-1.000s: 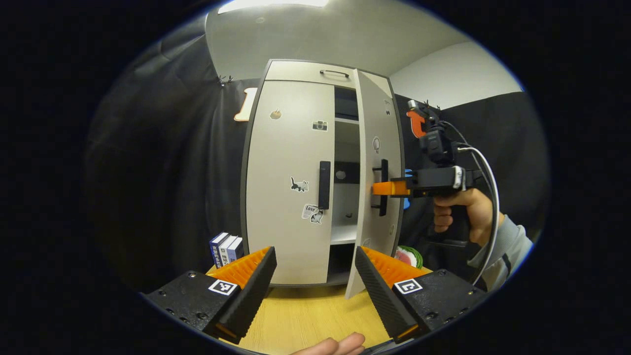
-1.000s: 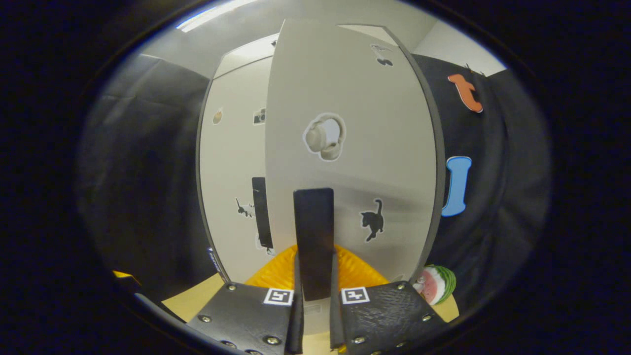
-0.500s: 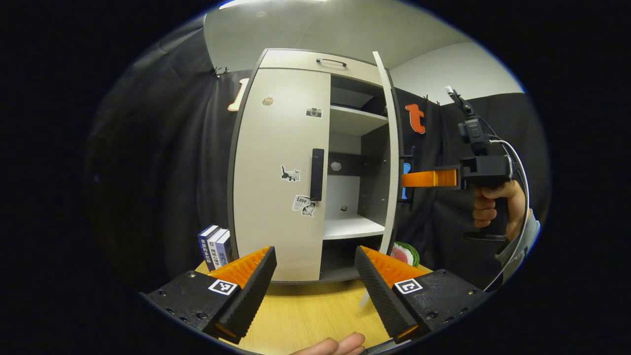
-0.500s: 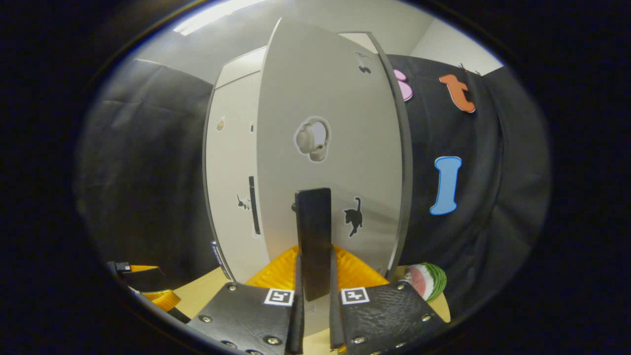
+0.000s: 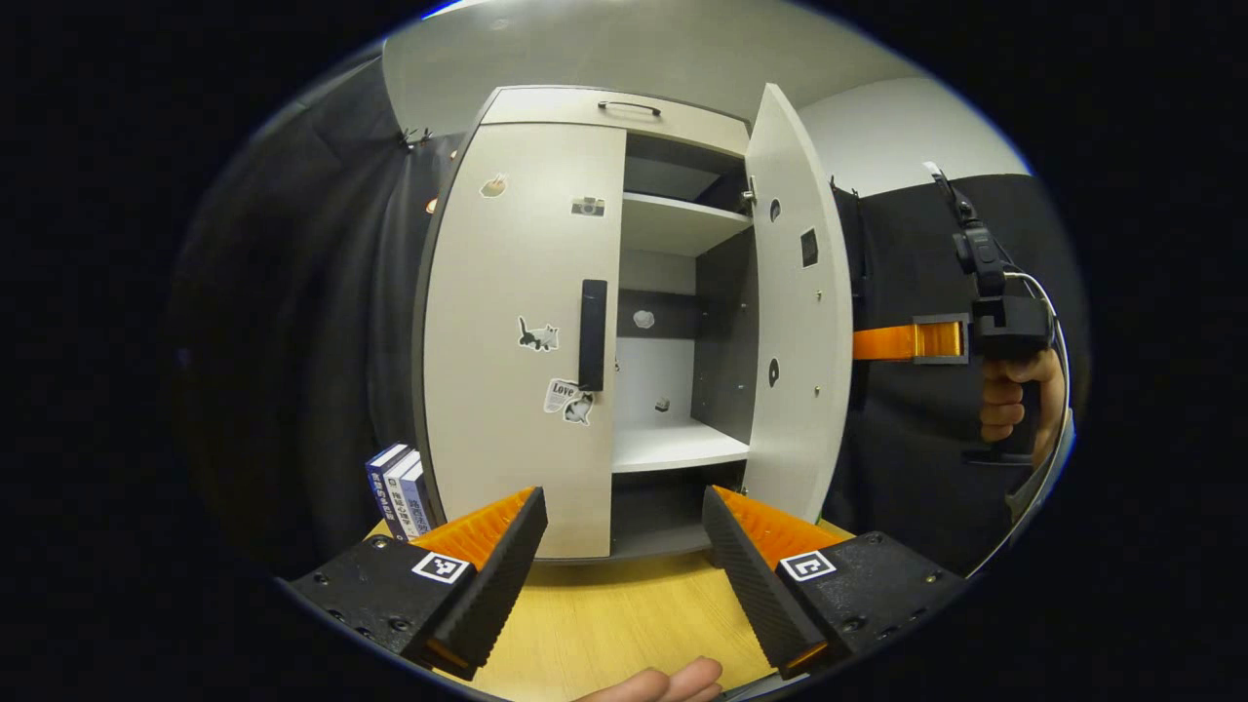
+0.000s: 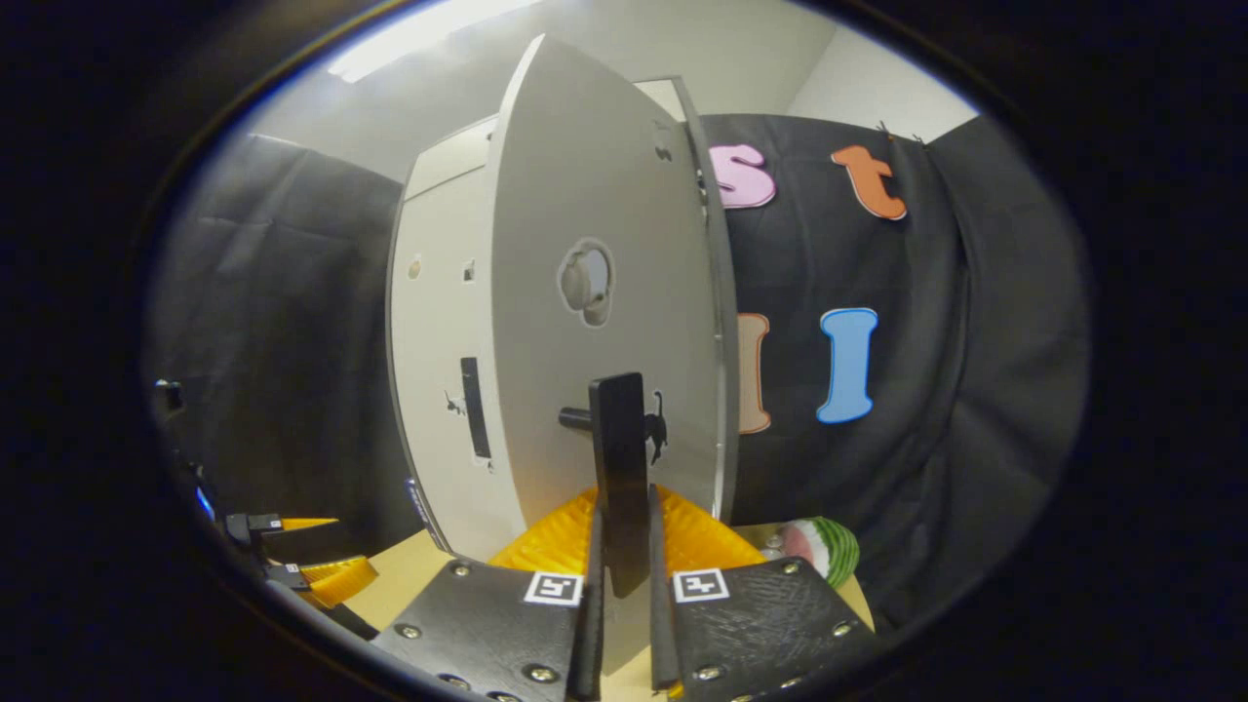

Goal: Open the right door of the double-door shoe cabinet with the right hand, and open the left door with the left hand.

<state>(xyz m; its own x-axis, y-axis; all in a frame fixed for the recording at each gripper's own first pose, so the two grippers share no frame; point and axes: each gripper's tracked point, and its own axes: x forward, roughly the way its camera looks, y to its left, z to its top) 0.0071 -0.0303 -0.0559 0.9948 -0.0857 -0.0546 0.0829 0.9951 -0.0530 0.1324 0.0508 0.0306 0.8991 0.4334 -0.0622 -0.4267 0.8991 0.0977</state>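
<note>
On the tabletop the shoe cabinet stands at twelve o'clock, its right door swung wide with the right gripper apparently clamped on its handle, while the left gripper hovers, fingers spread, before the closed left door.

Light wood table carries the shoe cabinet, standing upright toward the back. Small row of books stands just beside the cabinet's left side. Watermelon-slice item lies on the tabletop near the cabinet's right side.
</note>
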